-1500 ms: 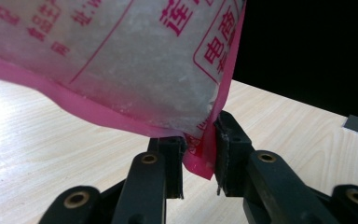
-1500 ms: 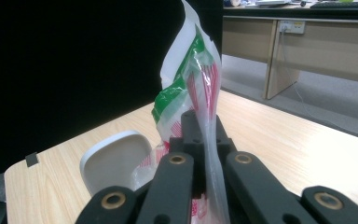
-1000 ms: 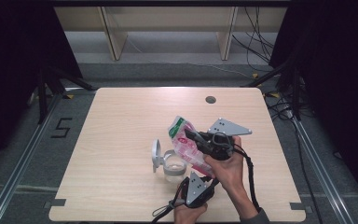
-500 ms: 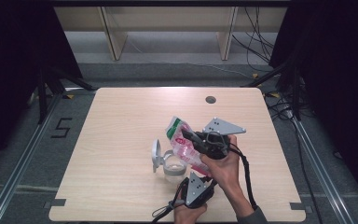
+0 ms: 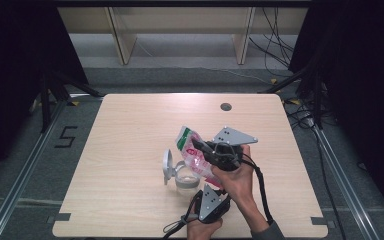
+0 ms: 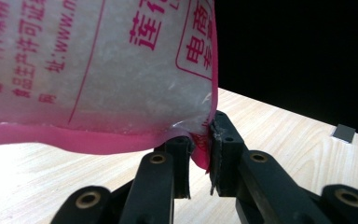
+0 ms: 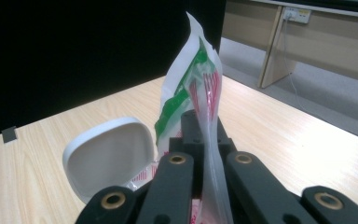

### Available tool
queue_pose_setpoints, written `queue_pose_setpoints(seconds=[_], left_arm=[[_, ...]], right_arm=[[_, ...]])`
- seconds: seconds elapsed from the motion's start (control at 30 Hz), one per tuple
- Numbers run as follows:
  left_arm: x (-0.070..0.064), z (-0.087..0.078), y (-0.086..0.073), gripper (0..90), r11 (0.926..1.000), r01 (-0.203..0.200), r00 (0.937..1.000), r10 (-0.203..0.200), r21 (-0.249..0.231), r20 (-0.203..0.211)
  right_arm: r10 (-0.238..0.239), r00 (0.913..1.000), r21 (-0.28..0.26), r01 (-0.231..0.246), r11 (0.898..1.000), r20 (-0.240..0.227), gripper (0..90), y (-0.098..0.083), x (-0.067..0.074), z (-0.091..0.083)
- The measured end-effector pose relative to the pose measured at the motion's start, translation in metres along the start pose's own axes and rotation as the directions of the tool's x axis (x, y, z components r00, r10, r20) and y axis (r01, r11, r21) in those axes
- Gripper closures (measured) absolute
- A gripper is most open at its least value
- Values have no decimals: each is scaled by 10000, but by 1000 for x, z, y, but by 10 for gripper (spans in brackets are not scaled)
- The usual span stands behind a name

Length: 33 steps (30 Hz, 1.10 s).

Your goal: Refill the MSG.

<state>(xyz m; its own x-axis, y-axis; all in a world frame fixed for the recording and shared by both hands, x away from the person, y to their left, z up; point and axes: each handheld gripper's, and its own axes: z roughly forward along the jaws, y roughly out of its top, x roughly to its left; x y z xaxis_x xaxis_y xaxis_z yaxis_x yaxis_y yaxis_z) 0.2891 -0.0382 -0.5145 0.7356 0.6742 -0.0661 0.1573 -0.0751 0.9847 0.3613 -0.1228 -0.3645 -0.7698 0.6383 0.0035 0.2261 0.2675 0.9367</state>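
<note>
**Ana:** Barely anything has shifted since a second ago — the right hand and its bag have crept a touch toward the near edge, and that's about it.

**Ben:** Take us through it, biggest first.

**Ana:** Pale wooden desk, mostly bare. Above its near-right part the pink and white printed bag is held up off the wood, tilted, green-striped end toward the far side. Just left of it sits a small white container with its hinged lid standing open.

**Ben:** And the grips?

**Ana:** Right hand-held gripper is clenched flat on the upper part of the bag; in its own view the film rises straight out between the closed jaws. Left hand-held gripper comes up from the near edge and pinches the bottom pink seam, at the corner only.

**Ben:** So it looks like they're setting up to pour into that container. Where's the risk?

**Ana:** I'd say that corner pinch. It's a thin bite on slick film, so a tug could slide the seam out and let the bag swing. Tilt too fast and the contents could miss the small mouth. A stray bump might also knock the open lid or the light container over.
</note>
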Motion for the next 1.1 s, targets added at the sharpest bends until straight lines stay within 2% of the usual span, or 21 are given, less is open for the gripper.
queue_pose_setpoints(seconds=[0.03, 0.1, 0.17, 0.2, 0.27, 0.3, 0.33, 0.4, 0.43, 0.5, 0.53, 0.57, 0.63, 0.67, 0.7, 0.73, 0.77, 0.87, 1.0, 1.07, 1.1], left_arm=[[0, 0, 0, 792, 10000, -17, 10000, 17, 3, 1], [1, -1, 0, 791, 9998, -129, 9999, 129, 119, -10], [1, 0, 1, 792, 10000, -32, 10000, 31, 88, 44], [1, 0, 1, 792, 10000, -43, 10000, 43, 77, 40], [2, 0, 1, 792, 10000, -32, 10000, 31, 92, 27], [2, 0, 1, 792, 9999, -28, 10000, 28, 102, 37], [1, 1, 2, 792, 9997, 223, 9997, -222, -103, 81], [1, 2, 2, 792, 9995, 305, 9995, -305, -112, 59], [1, 2, 2, 792, 9995, 283, 9996, -282, -105, 63], [1, 2, 2, 792, 9992, 364, 9993, -363, -140, 113], [1, 2, 2, 792, 9992, 364, 9993, -362, -147, 127], [1, 2, 2, 792, 9992, 375, 9992, -373, -151, 132], [2, 2, 2, 792, 9992, 364, 9992, -362, -159, 137], [2, 2, 3, 792, 9991, 398, 9991, -396, -128, 155], [2, 2, 3, 792, 9990, 437, 9989, -435, -113, 146], [2, 3, 3, 792, 9988, 459, 9988, -455, -190, 194], [1, 4, 3, 792, 9987, 462, 9988, -458, -216, 182], [2, 4, 4, 792, 9986, 475, 9987, -471, -226, 170], [2, 4, 4, 792, 9987, 462, 9988, -459, -232, 153], [2, 3, 4, 792, 9988, 475, 9988, -474, -68, 105], [2, 3, 5, 792, 9986, 506, 9987, -504, -144, 118]], right_arm=[[39, 10000, -21, -39, 10000, -69, 900, 0, 0, 1], [-210, 9998, -122, 210, 9997, 36, 900, 0, -1, 2], [125, 9999, 138, -126, 9998, 51, 900, 0, 0, 2], [-33, 10000, 19, 33, 10000, -17, 900, 0, -1, 3], [-5, 10000, 43, 6, 10000, -91, 900, 0, 0, 5], [-200, 9998, 26, 200, 9998, 93, 900, 0, -1, 5], [11, 10000, 96, -12, 10000, 50, 900, -1, 1, 5], [34, 9999, 88, -35, 10000, 134, 900, -2, 2, 7], [6, 10000, 306, -8, 9995, 62, 900, -1, 3, 7], [-45, 10000, 255, 44, 9997, 53, 900, -2, 3, 9], [-287, 9995, 192, 285, 9994, 100, 900, -2, 2, 10], [-74, 10000, 235, 73, 9997, 13, 900, -2, 3, 10], [-489, 9988, 115, 489, 9987, 69, 900, -1, 1, 10], [-154, 9999, 181, 153, 9997, 51, 900, -1, 3, 10], [-435, 9990, 121, 434, 9990, 85, 900, -1, 1, 10], [-223, 9997, 131, 222, 9997, 80, 900, -2, 2, 11], [-404, 9990, 55, 403, 9992, 164, 900, -2, 2, 12], [-326, 9994, 202, 323, 9993, 132, 900, -1, 2, 12], [-239, 9997, 101, 238, 9997, 69, 900, -2, 3, 13], [-218, 9997, 225, 215, 9995, 101, 900, -2, 3, 12], [-438, 9990, 264, 438, 9987, -21, 900, -1, 2, 13]])
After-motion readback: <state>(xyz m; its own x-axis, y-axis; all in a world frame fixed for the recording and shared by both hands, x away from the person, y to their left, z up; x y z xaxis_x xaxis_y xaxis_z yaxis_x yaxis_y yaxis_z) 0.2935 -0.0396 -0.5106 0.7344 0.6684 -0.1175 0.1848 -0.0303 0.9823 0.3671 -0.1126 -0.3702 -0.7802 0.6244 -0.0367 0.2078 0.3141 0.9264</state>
